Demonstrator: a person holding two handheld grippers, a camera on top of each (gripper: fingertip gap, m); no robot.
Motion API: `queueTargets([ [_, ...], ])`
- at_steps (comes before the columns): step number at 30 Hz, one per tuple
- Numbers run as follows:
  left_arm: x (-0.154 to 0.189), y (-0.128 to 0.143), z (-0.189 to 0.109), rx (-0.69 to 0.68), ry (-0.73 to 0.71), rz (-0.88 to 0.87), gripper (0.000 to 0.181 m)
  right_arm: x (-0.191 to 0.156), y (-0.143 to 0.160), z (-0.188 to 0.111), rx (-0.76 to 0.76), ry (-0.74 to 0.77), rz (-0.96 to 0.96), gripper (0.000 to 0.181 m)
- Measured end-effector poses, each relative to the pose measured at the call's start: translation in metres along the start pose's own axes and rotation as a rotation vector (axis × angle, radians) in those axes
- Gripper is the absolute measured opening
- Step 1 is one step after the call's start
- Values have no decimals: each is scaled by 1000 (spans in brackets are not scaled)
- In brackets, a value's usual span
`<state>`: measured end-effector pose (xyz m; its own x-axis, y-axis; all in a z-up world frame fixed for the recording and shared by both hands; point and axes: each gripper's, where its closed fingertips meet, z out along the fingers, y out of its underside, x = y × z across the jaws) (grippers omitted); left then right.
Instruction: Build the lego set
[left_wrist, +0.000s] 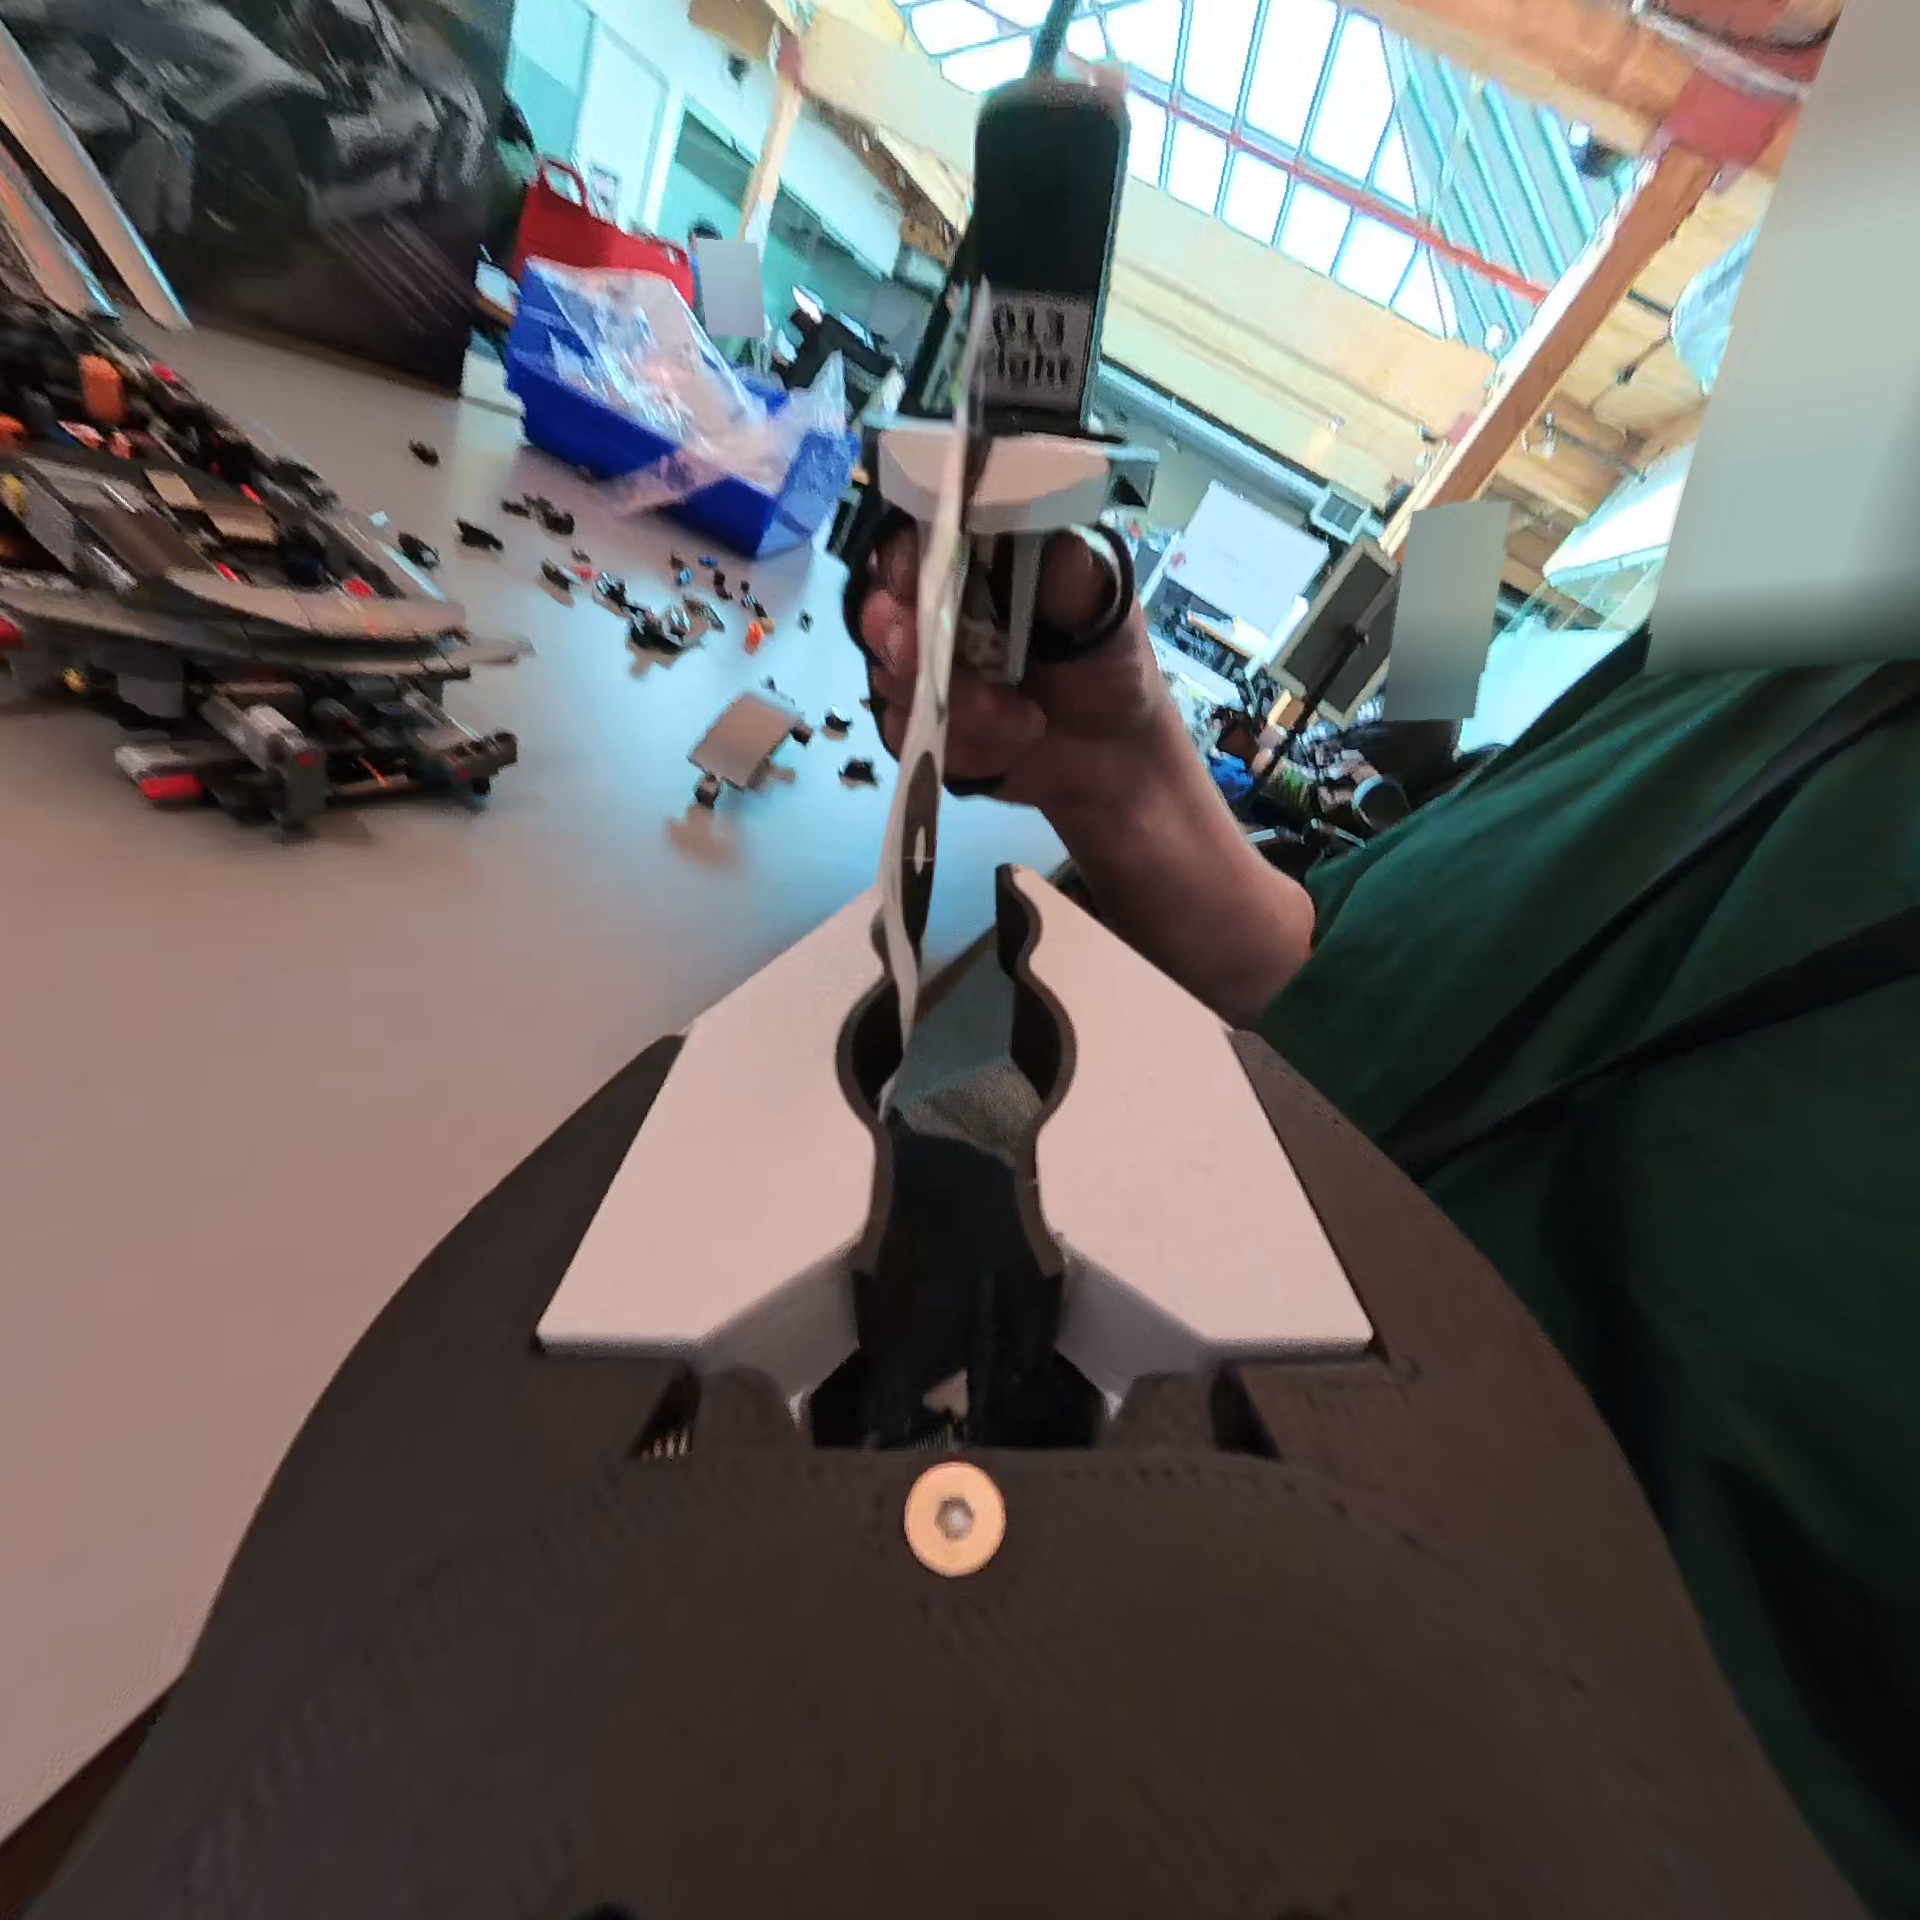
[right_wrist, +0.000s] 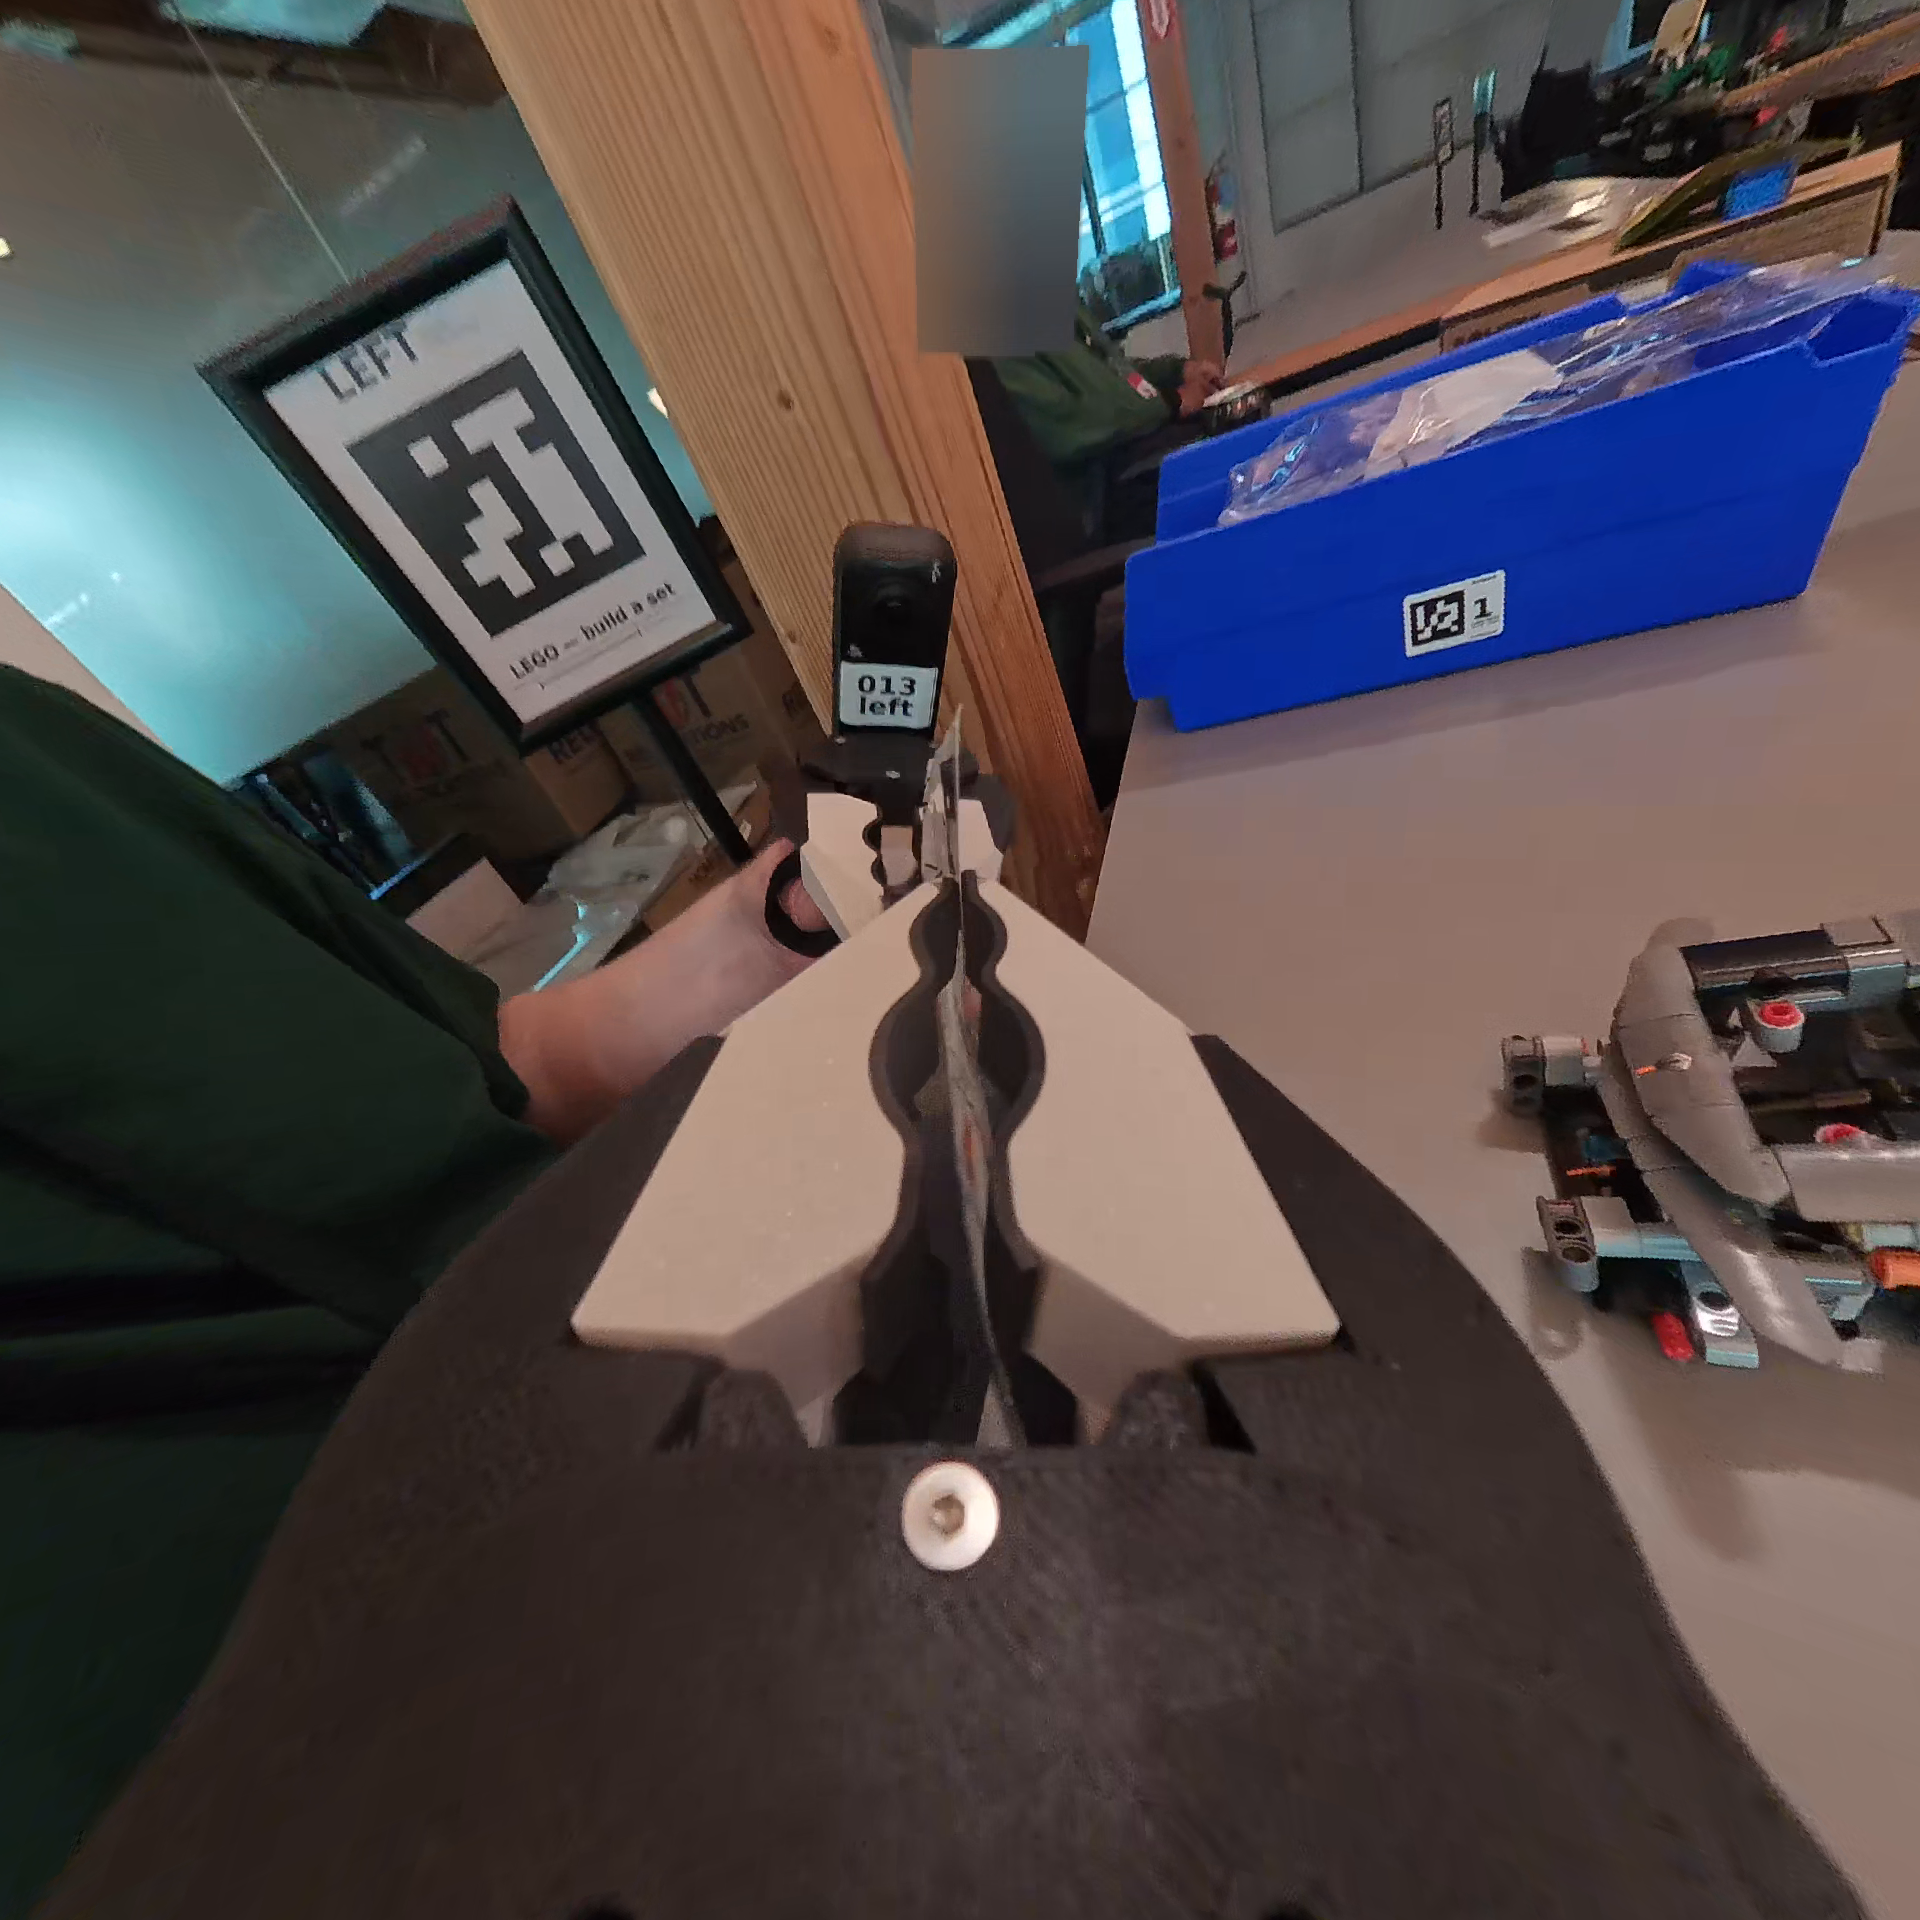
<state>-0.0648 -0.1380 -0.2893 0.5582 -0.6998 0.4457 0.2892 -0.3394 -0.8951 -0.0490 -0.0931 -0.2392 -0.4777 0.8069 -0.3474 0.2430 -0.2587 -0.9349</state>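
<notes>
left claw (left_wrist: 940, 935): clenched on a thin printed sheet (left_wrist: 920, 831), edge-on to the camera, looks like a sticker or plastic strip, can't tell which

right claw (right_wrist: 961, 914): also clenched on that sheet (right_wrist: 961, 1122); in the left view you can see it (left_wrist: 987, 488) gripping the far end, hand (left_wrist: 1039, 707) through the finger loops

step, my guess: both claws face each other pulling the sheet taut in the air, probably peeling or tearing it

how to do it well: keep the pull slow and even, one claw steady while the other moves, or it'll rip crooked or slip out

model (left_wrist: 239, 613): grey lego vehicle, half built, on the table (left_wrist: 312, 1039), well apart from the claws; also at the right edge of the right view (right_wrist: 1745, 1132)

loose parts (left_wrist: 686, 613): scattered on the table past the model

bin (right_wrist: 1507, 540): blue, plastic bags inside, far side of the table
</notes>
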Motion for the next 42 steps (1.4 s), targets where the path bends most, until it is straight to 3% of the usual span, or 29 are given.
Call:
queueTargets([
  [7, -5, -27, 0, 142, -36, 54, 7, 4, -16, -20, 147, 21, 48, 0],
  [15, -15, -37, 3, 157, -74, 42, 0, 13, -19, -30, 222, 34, 115, 0],
  [22, -6, -26, 14, 54, -29, 39, 0, -2, -8, -43, 188, 1, 109, 0],
  [28, 14, 14, 32, -120, 93, 28, 0, -46, 42, -63, 80, -27, 73, 0],
  [32, 14, 28, 47, -137, 136, -23, 0, -54, 56, -75, 121, 19, 121, 0],
  [42, -7, 14, 64, -30, 78, -114, 0, -10, 42, -95, 183, 212, 219, 0],
])
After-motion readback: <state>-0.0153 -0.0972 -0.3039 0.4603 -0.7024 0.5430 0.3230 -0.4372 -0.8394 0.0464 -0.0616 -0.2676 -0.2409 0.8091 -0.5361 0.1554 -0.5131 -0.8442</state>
